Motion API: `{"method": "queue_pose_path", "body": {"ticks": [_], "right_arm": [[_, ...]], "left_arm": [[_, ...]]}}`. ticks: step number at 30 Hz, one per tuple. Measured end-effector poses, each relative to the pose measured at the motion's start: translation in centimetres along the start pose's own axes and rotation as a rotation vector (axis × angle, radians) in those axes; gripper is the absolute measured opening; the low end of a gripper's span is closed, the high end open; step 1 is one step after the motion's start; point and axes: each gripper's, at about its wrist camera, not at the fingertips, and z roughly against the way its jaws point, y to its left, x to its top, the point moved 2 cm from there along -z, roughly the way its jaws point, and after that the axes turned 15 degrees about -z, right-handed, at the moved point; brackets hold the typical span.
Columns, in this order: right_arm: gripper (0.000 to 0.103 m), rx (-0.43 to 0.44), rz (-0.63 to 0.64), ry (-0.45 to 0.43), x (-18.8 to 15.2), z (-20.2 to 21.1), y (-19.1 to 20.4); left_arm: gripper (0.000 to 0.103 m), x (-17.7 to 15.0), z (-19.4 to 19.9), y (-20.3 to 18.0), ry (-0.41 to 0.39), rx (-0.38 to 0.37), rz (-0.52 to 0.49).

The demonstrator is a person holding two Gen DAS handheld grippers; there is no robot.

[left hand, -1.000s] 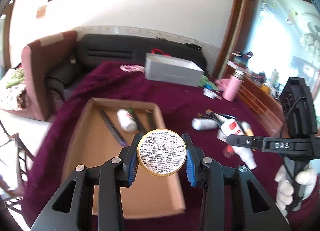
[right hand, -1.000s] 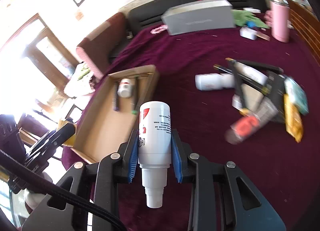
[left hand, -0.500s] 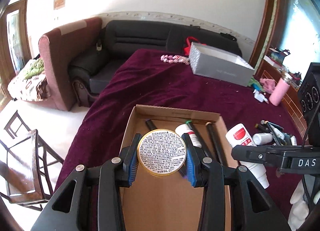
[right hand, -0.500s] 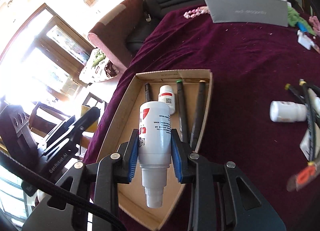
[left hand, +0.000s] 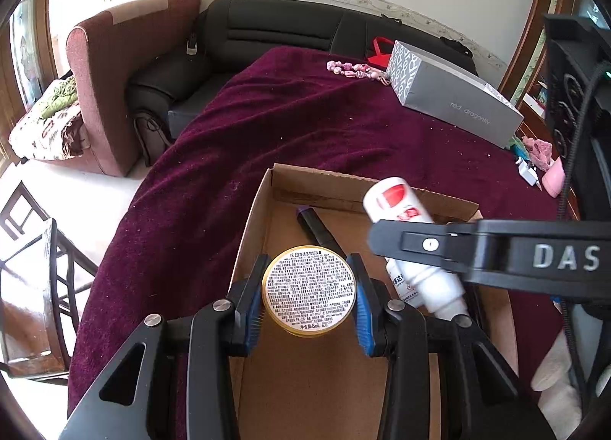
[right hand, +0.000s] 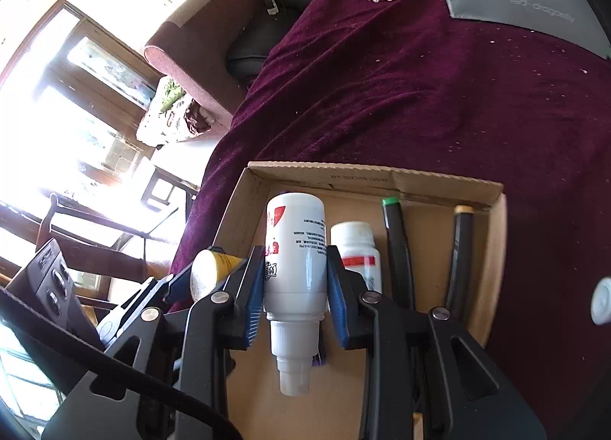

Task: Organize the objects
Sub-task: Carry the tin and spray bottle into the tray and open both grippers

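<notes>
My left gripper [left hand: 308, 289] is shut on a round gold-rimmed tin [left hand: 309, 287] with a printed white label, held over the left part of the cardboard tray [left hand: 366, 182]. My right gripper [right hand: 294, 272] is shut on a white spray bottle [right hand: 294, 249] with red print, nozzle toward the camera, above the same cardboard tray [right hand: 374, 174]. In the left wrist view the spray bottle [left hand: 404, 226] and the right gripper's black finger cross the tray's right side. In the tray lie a small white pill bottle [right hand: 357, 249], a green-capped pen [right hand: 397, 249], a tan-capped pen [right hand: 460, 253] and a dark pen [left hand: 317, 228].
The tray sits on a maroon cloth [left hand: 290, 123] over the table. A grey box [left hand: 454, 100] and pink beads [left hand: 353, 70] lie at the far end. A black sofa [left hand: 275, 31] and a red armchair [left hand: 126, 58] stand beyond; a chair [left hand: 34, 272] stands at the left.
Both grippers have swung left and come down over the tray, each keeping its object. The loose items on the right of the table have left view.
</notes>
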Motion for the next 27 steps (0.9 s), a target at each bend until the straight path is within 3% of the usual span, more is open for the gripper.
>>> {"method": "queue_pose_path", "body": {"ticks": [6,21,27], "right_arm": [[0.028,-0.037,0.009,0.026,0.8,-2.7,0.4],[0.028,-0.088,0.031,0.007,1.3,-4.0,0.5],[0.038,-0.082,0.018,-0.034,1.4,-3.0,0.5]], "left_arm": [[0.034,0.0,-0.9,0.5,0.015,-0.013,0.019],[0.036,0.2,-1.2,0.6,0.021,-0.023,0.026],[0.044,0.3,0.5,1.4,-0.02,-0.083,0.086]]}}
